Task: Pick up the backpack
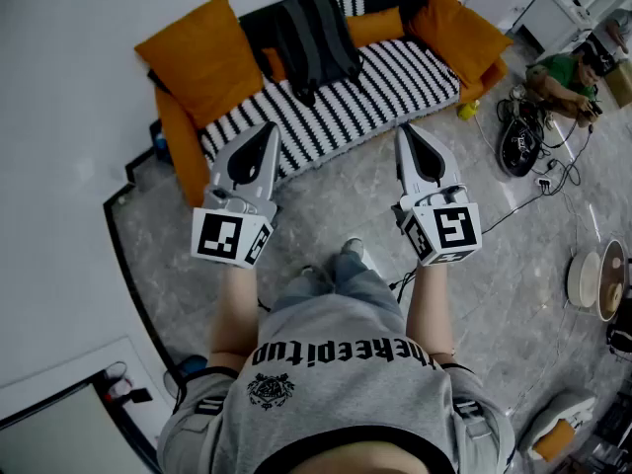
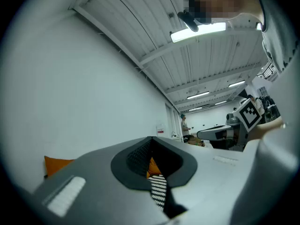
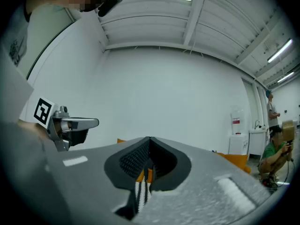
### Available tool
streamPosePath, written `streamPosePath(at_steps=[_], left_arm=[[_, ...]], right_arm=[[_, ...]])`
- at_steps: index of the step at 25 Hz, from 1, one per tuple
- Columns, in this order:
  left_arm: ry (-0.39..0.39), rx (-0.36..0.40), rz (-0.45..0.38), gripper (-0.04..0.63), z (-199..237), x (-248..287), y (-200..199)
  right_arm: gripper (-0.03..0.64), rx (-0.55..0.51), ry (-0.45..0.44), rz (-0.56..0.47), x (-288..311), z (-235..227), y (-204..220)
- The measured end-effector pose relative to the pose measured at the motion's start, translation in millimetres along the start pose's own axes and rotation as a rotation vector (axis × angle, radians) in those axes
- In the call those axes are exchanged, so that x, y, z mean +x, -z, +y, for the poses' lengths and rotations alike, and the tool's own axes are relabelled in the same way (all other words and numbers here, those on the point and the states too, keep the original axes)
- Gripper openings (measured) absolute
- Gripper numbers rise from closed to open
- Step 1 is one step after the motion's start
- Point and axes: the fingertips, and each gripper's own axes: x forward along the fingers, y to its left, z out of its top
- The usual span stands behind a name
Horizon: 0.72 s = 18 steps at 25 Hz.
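A dark backpack (image 1: 314, 30) lies on the black-and-white striped sofa (image 1: 395, 82), against its back, between orange cushions (image 1: 202, 55). Both grippers are held level in front of the sofa, short of its front edge and well apart from the backpack. My left gripper (image 1: 266, 132) points at the sofa's left half with its jaws together and nothing in them. My right gripper (image 1: 406, 132) is shut and empty too. In the left gripper view the jaws of the left gripper (image 2: 151, 138) meet at the tip; the right gripper view shows the right gripper (image 3: 149, 138) likewise. Neither gripper view shows the backpack.
A white wall runs along the left. At the right, a crouching person (image 1: 565, 75) sits among cables and a black round object (image 1: 518, 144) on the stone floor. Round white items (image 1: 589, 279) lie further right. A white cabinet (image 1: 59, 428) stands at lower left.
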Motion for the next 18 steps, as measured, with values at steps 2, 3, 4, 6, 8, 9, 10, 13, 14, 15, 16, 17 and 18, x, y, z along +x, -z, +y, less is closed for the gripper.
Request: streamPosePath(at_steps=[2,3,4,6,8,9,10,13,14,15,16,17,18], left_arm=[[-0.001,0.0,-0.002,0.014,0,3,1],[-0.002,0.0,-0.003,0.014,0,4,2],[-0.001,0.0,-0.004,0.014,0,6,2],[-0.002,-0.001,-0.007,0.014,1,11,3],[-0.006,-0.002,-0.01,0.014,1,16,3],[-0.009,-0.003,-0.011,0.014,2,19,3],[-0.012,-0.003,-0.013,0.014,3,22,3],[-0.025,-0.002,-0.015,0.014,5,32,4],[-0.03,0.0,-0.016,0.015,6,35,4],[-0.036,0.001,-0.018,0.014,7,39,4],[-0.042,0.003,-0.02,0.015,8,42,4],[-0.048,0.005,-0.021,0.014,9,46,4],[-0.055,0.006,-0.023,0.014,10,50,4]], right_arm=[[0.002,0.0,0.0,0.001,2,-3,1],[0.002,-0.001,0.0,0.002,3,-4,2],[0.002,-0.002,-0.001,0.002,4,-5,3],[0.002,-0.004,-0.004,0.004,7,-8,3],[0.002,-0.006,-0.01,0.007,12,-11,4],[0.002,-0.007,-0.015,0.008,14,-13,4],[0.002,-0.008,-0.019,0.007,17,-16,3],[0.002,-0.006,-0.026,-0.005,26,-25,2],[0.002,-0.002,-0.028,-0.014,29,-29,1],[0.002,0.004,-0.03,-0.024,33,-33,0],[0.002,0.009,-0.034,-0.032,37,-37,0],[0.002,0.013,-0.039,-0.037,41,-42,-1],[0.002,0.015,-0.045,-0.04,45,-46,-1]])
